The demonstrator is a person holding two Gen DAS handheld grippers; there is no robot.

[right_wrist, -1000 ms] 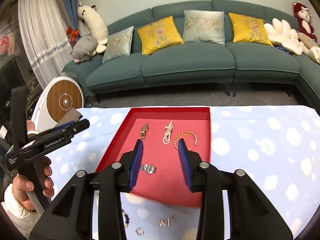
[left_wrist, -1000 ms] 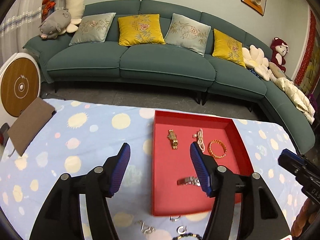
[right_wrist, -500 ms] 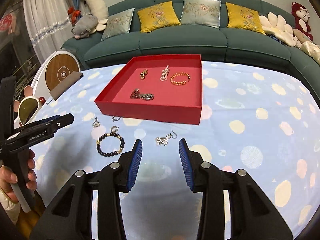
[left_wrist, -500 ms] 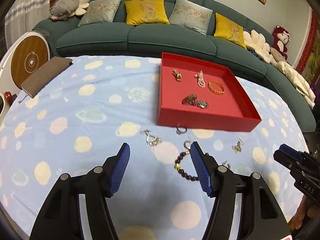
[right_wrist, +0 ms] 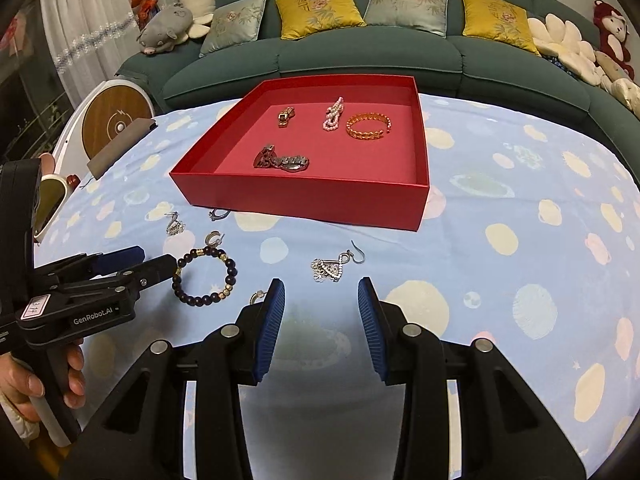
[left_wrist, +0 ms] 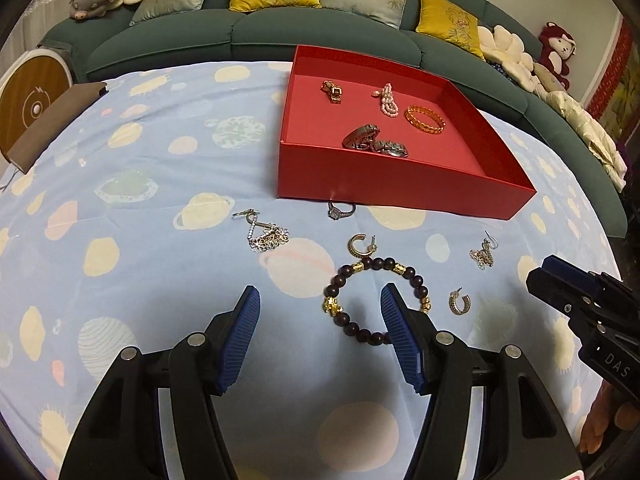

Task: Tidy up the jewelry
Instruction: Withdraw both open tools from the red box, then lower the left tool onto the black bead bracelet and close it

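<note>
A red tray (left_wrist: 400,192) on the blue spotted cloth holds a gold clasp, pearls, an orange bangle (left_wrist: 425,119) and a silver watch (left_wrist: 374,144). In front of it lie a ring (left_wrist: 340,211), two dangly earrings (left_wrist: 266,236) (right_wrist: 332,268), two hoop earrings and a dark bead bracelet (left_wrist: 400,270). My left gripper (left_wrist: 318,296) hovers open over the cloth; its right finger covers part of the bracelet. My right gripper (right_wrist: 320,292) is open just short of the dangly earring. Neither grips anything. Each gripper shows in the other's view (right_wrist: 154,260) (left_wrist: 560,284).
A green sofa (right_wrist: 360,52) with cushions and plush toys runs behind the table. A brown pouch (left_wrist: 56,120) lies at the cloth's far left, beside a round wood-faced device (right_wrist: 116,124). A person's hand (right_wrist: 36,384) holds the left gripper's handle.
Both grippers have sunk and tipped downward, drawing back from the tray. The loose jewelry in front of the tray has come into view. Jaw widths look the same.
</note>
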